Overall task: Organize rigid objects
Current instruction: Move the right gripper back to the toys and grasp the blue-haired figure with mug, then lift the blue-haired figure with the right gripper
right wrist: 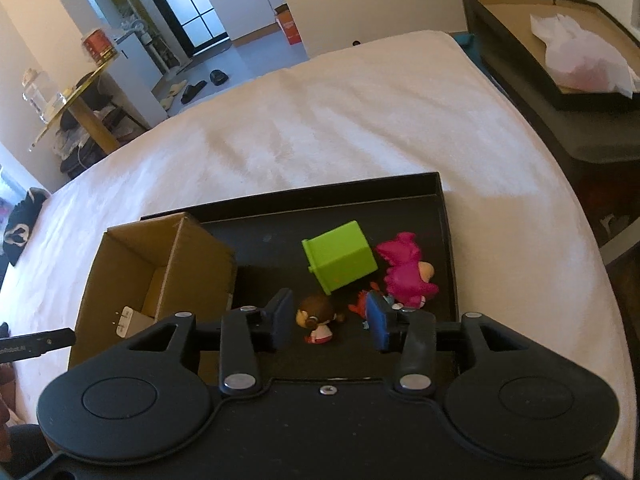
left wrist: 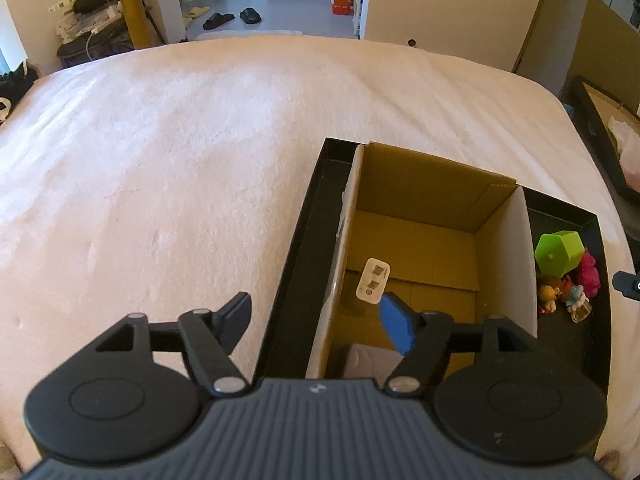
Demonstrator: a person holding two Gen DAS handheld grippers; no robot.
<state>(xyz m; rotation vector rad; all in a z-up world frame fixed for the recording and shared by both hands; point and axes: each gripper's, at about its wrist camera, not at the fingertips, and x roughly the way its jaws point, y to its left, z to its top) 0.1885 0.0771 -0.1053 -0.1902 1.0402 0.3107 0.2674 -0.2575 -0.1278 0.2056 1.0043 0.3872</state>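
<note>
Your left gripper (left wrist: 318, 322) hangs over the near left corner of the carton (left wrist: 420, 232), jaws spread wide with nothing between them: one finger is out over the bedspread (left wrist: 180, 140), the other, with the blue pad, is inside the carton's mouth. On the carton floor just beyond that pad lies the white charger (left wrist: 374, 280), label up, free of any grip. A pale pinkish thing lies at the carton's near end, mostly hidden by the gripper body.

The carton stands in the left part of a black tray (right wrist: 444, 216) on the bed. The carton's white right wall separates it from the toys in the tray's right part.

Your right gripper (right wrist: 330, 320) is low over those toys, jaws partly apart and clamped on nothing. The brown-haired doll (right wrist: 318, 318) sits in the gap between the fingers, touched by neither as far as you can see. Crowding it: the green box (right wrist: 340, 256) tipped on its side just behind, the pink figure (right wrist: 406, 272) to the right, and a small red-and-blue figure (right wrist: 360, 306) half hidden behind your right finger.

Beyond the bed's right edge a second tray (right wrist: 560, 92) holds a white bag (right wrist: 584, 56).
</note>
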